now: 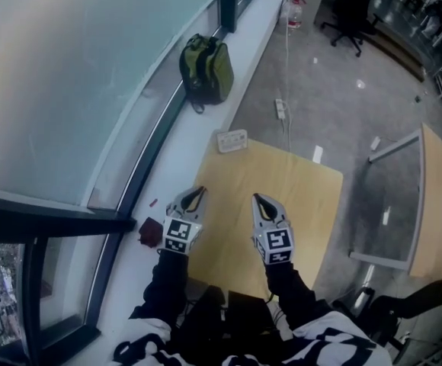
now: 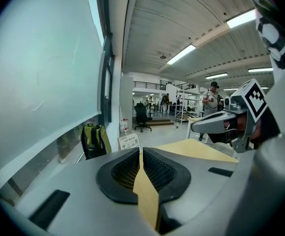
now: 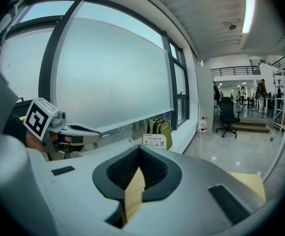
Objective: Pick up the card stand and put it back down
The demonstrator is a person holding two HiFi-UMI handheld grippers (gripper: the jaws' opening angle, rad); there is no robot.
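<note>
The card stand (image 1: 232,140) is a small white sign standing at the far left corner of the wooden table (image 1: 305,204). It also shows in the left gripper view as the card stand (image 2: 128,141), and in the right gripper view as the card stand (image 3: 155,141), well beyond the jaws. My left gripper (image 1: 198,191) and right gripper (image 1: 258,198) hover side by side over the table's near half, both pointing toward the stand and clearly short of it. The left gripper (image 2: 141,151) has its jaws pressed together with nothing between them. The right gripper (image 3: 140,149) is shut and empty too.
A green backpack (image 1: 206,69) rests on the white window ledge (image 1: 168,158) beyond the stand. A dark red object (image 1: 151,232) lies on the ledge by my left gripper. A power strip (image 1: 280,109) lies on the floor. A second table (image 1: 438,197) stands at the right, an office chair (image 1: 350,14) farther back.
</note>
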